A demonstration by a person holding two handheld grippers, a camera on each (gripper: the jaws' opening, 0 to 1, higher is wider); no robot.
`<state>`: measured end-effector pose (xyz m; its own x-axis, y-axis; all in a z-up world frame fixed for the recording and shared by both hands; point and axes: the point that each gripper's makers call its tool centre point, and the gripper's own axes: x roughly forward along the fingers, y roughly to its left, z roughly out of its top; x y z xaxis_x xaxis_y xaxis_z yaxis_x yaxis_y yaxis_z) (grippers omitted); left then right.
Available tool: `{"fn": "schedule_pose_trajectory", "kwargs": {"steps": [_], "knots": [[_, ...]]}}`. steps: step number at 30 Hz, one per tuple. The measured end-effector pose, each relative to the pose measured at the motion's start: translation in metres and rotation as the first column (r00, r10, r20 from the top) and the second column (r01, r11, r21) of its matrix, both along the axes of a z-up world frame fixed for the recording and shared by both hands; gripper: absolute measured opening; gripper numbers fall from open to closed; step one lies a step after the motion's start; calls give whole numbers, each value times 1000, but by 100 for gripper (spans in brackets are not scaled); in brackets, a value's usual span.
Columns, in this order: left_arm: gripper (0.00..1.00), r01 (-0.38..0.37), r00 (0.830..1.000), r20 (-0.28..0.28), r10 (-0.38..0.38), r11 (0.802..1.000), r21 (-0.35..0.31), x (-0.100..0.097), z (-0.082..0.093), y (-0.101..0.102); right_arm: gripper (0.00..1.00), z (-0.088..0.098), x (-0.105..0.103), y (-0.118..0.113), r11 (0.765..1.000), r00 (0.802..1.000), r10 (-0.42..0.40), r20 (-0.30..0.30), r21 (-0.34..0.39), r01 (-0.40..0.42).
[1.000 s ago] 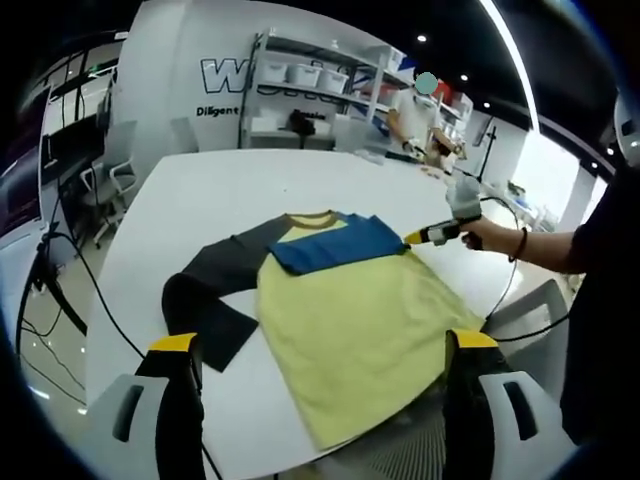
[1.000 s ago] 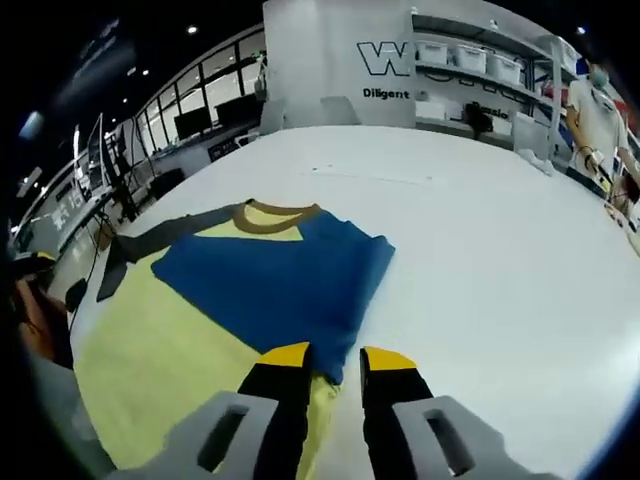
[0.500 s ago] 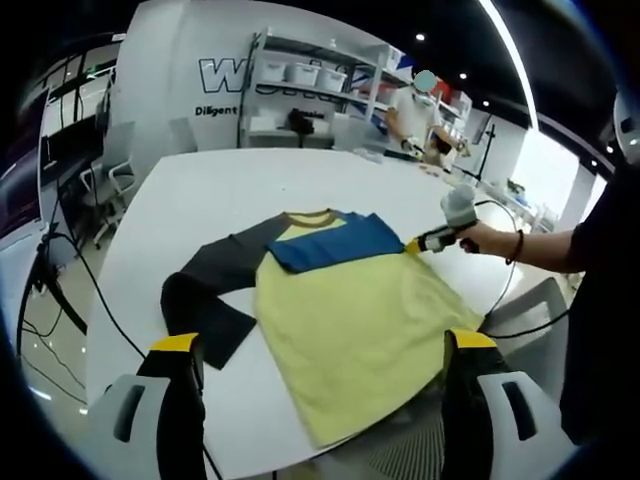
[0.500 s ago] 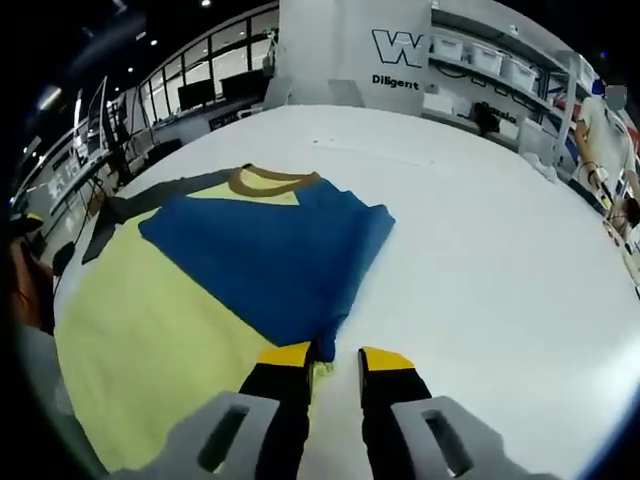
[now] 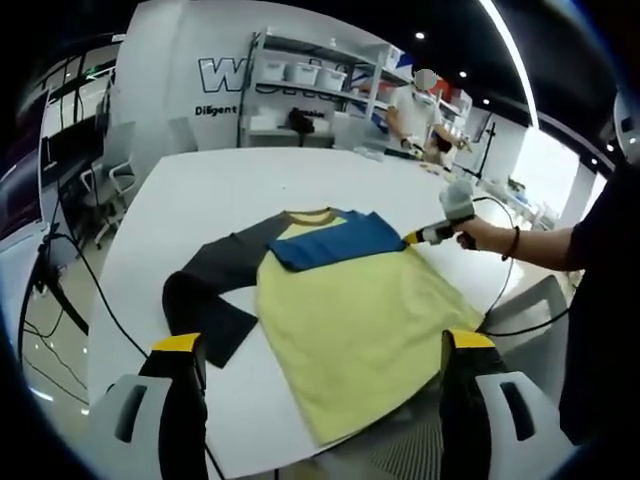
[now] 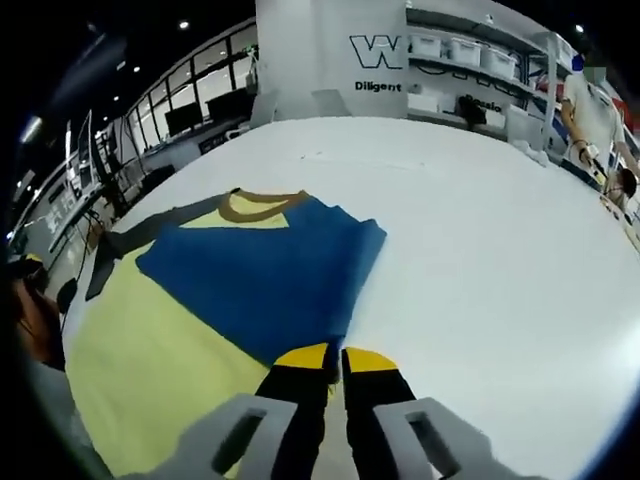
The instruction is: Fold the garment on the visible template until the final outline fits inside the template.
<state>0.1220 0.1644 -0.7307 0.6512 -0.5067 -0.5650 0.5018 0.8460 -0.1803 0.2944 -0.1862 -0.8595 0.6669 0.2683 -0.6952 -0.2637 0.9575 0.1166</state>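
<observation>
A yellow shirt point(image 5: 350, 310) lies flat on the white table point(image 5: 250, 180), its dark grey sleeve point(image 5: 205, 290) spread to the left. Its blue sleeve point(image 5: 335, 240) is folded across the chest below the collar. My left gripper point(image 5: 322, 345) hovers over the near hem, jaws wide open and holding nothing. My right gripper point(image 5: 412, 238), held by a hand, sits at the blue sleeve's right corner. In the right gripper view, the right gripper point(image 6: 335, 355) has its jaws closed on the tip of the blue sleeve point(image 6: 265, 275), with the yellow body point(image 6: 140, 350) to the left.
A person point(image 5: 415, 110) stands at the far end of the table beside shelving point(image 5: 310, 80) with white bins. Office chairs point(image 5: 110, 180) and a black cable point(image 5: 100, 300) lie off the table's left side. A grey chair point(image 5: 530, 310) stands at the right.
The right gripper's jaws have closed from a small gap onto the blue sleeve's corner. The left gripper has stayed open and still.
</observation>
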Motion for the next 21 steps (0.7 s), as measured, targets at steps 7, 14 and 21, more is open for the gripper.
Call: {"fn": "schedule_pose_trajectory", "kwargs": {"steps": [7, 14, 21], "knots": [[93, 2, 1000, 0, -2, 1000, 2, 2, 0, 0, 0, 0, 2, 0, 999, 999, 7, 39, -48, -5], [92, 1, 1000, -11, -1, 1000, 18, 2, -4, 2, 0, 2, -4, -5, 978, 980, -197, 36, 76, 194], [92, 2, 1000, 0, -2, 1000, 12, 5, -1, 1, 0, -1, -7, -7, 897, 927, -375, -29, 242, 370]]}}
